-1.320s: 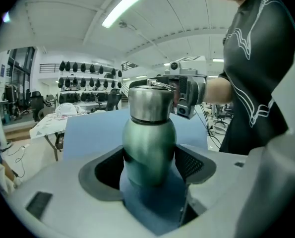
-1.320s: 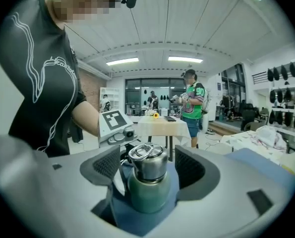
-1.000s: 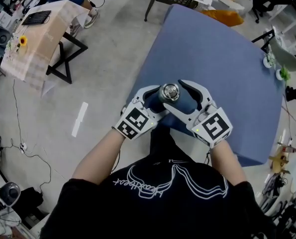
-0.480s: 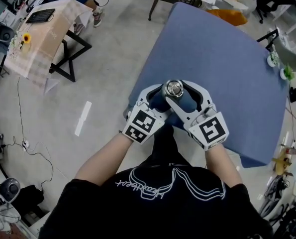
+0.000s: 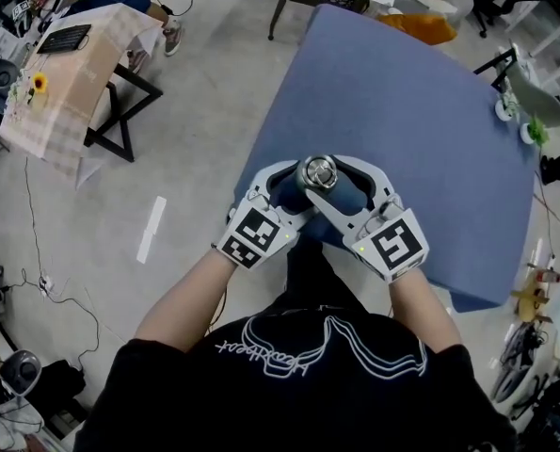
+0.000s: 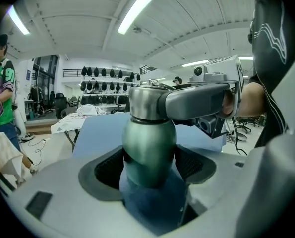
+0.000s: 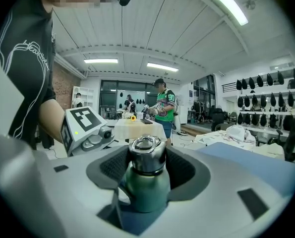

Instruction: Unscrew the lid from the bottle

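**A:** A person's left gripper (image 6: 148, 171) pinches the green bottle (image 6: 148, 140) around its body, with a pad pressed on each flank. The bottle stands upright on the blue table (image 5: 421, 130), close to the edge at 7 o'clock in the head view. What could go wrong here?

**B:** The body is smooth and rounded. If that hold is too light, I judge the bottle would spin along with the lid and nothing would loosen. So near the edge, a sideways shove could also tip it off the table.

**A:** And to the right?

**B:** The right gripper (image 7: 146, 166) closes on the steel lid (image 7: 146, 155), with pads against it at 3 and 9 o'clock. The lid is short and shiny, so the pads could skid around it or ride up off it.

**A:** What stays hidden?

**B:** The bottle's base is covered in every view, so its footing cannot be checked. The threads are hidden too, and nothing shows whether the lid is already loose. From the head view, the gripper bodies mask the pads' contact.
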Available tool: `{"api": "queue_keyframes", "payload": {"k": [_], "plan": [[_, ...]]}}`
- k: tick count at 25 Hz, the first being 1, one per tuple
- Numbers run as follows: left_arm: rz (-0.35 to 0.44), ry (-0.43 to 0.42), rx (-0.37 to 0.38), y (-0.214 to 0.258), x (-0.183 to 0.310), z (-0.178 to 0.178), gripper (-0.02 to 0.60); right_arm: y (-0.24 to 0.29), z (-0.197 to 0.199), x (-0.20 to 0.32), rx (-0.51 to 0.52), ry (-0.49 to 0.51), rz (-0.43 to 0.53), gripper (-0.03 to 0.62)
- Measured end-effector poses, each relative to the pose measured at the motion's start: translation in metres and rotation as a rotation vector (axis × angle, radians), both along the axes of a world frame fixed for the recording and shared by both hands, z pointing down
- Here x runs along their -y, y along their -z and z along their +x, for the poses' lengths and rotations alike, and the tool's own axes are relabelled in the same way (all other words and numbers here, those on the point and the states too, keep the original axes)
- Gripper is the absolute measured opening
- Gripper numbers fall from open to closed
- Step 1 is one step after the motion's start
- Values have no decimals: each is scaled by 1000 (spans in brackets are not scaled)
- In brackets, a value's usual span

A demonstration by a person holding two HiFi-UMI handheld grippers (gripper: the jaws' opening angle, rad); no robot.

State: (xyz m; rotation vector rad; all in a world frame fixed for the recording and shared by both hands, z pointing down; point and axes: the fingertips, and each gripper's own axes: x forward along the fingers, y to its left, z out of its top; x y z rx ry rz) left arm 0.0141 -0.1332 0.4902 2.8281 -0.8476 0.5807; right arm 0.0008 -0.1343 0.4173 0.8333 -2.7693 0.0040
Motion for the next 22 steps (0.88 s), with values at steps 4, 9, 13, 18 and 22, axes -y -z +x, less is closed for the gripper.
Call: {"api": "queue_keyframes", "payload": {"k": [4, 9, 13, 18, 22], "plan": [[7, -83, 3, 1, 1, 2, 324, 1, 2, 1, -16, 38, -12, 238], [-5, -164, 13, 0, 2, 2, 324, -2, 2, 2, -36, 104, -45, 238], [-19, -223, 18, -3, 2, 2, 324, -4, 0, 3, -52, 190, -61, 237], [-16, -306, 21, -3, 2, 4, 325, -5, 1, 2, -99, 287, -70, 238], [-19, -389, 20, -3, 2, 4, 325, -6, 1, 2, -119, 366, -86, 238]]}}
